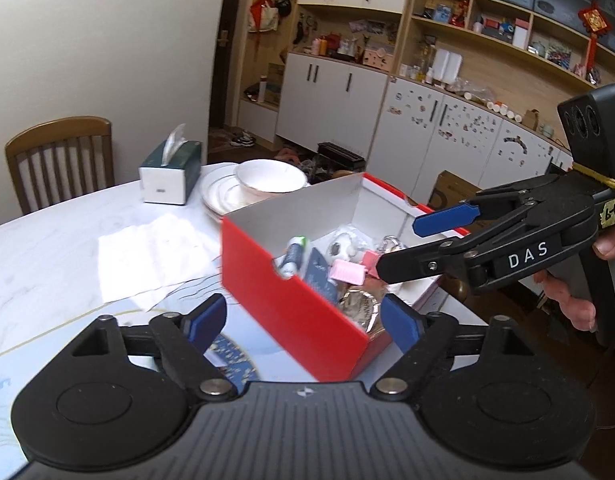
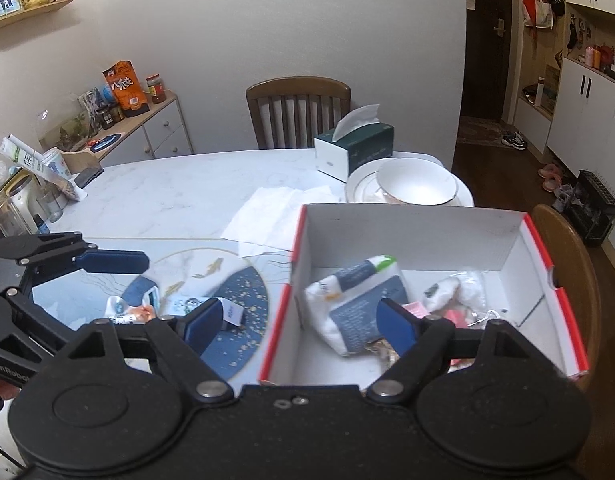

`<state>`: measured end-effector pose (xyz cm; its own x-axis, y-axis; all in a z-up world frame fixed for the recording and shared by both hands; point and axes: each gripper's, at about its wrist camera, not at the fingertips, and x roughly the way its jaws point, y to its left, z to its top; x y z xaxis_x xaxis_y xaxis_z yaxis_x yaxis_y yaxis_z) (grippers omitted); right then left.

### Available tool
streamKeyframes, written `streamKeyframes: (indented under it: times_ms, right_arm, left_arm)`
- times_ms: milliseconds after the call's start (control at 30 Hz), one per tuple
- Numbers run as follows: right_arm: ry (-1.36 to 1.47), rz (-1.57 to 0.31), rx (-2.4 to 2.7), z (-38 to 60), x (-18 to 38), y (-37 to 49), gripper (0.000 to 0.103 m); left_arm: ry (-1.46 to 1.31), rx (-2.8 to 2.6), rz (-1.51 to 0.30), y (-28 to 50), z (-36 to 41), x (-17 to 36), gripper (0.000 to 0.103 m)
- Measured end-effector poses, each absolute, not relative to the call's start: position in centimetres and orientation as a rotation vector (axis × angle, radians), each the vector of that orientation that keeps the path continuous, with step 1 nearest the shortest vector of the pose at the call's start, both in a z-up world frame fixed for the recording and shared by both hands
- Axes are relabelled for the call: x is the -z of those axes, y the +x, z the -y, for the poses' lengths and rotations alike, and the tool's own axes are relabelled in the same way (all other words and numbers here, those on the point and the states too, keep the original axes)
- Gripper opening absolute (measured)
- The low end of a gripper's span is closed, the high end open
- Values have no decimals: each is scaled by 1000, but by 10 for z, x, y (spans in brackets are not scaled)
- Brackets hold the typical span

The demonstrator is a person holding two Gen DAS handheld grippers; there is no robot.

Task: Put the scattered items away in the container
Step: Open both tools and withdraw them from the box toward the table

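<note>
A red shoebox (image 1: 263, 276) with a white inside (image 2: 407, 236) stands on the marble table. In it lie a green-capped tube (image 2: 367, 268), a dark blue card (image 2: 363, 312), pink pieces (image 1: 347, 272) and foil (image 1: 359, 304). My left gripper (image 1: 303, 324) is open and holds nothing, hovering by the box's near red corner. My right gripper (image 2: 299, 326) is open and holds nothing, straddling the box's left wall, with one pad over the contents. Small white packets (image 2: 231, 312) lie loose on the blue round mat (image 2: 243, 300). The left gripper (image 2: 125, 276) hangs over that mat.
A tissue box (image 2: 355, 148), a white bowl on stacked plates (image 2: 415, 184) and a spread paper napkin (image 2: 275, 216) lie behind the box. Wooden chairs stand at the far side (image 2: 297, 112) and by the box's right end (image 2: 563, 248). Jars (image 2: 11, 208) crowd the left edge.
</note>
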<state>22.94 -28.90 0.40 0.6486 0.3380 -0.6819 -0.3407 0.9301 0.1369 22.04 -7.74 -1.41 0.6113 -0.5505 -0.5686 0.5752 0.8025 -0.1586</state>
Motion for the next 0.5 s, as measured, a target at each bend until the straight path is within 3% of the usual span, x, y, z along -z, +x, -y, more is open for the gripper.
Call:
streamKeyframes:
  times_ms: [133,233,500]
  right_arm:
    - [-11,-777,-397,272,-2,227,84]
    - [-18,-783,-409,258,0,226,84]
    - [-31,-803,-439,221,8,227,84]
  left_arm:
    - [19,617,-647,217,55,18,90]
    - [5,593,-652,216,38,21,103]
    - [1,530,-668,212,-5,38,103]
